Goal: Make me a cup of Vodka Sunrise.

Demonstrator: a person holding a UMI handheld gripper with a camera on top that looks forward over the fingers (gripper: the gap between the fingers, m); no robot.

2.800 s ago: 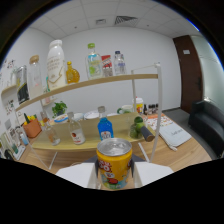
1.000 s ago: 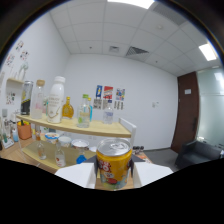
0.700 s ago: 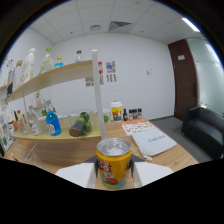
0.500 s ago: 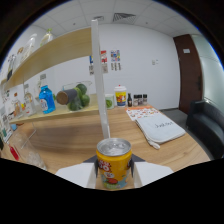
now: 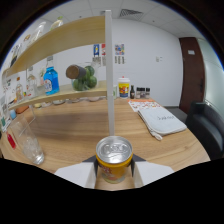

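While gripped by claw (image 5: 114, 172), can (image 5: 114, 159) beside glass (image 5: 27, 142).

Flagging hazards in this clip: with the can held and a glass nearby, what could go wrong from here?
1. The can looks unopened, tab flat on the lid; it may fizz over once opened after being carried about.
2. The fingers press only its lower sides, so it may slip or dent when tilted.
3. The glass with ice stands close beside the fingers; a swing that way could knock it over.
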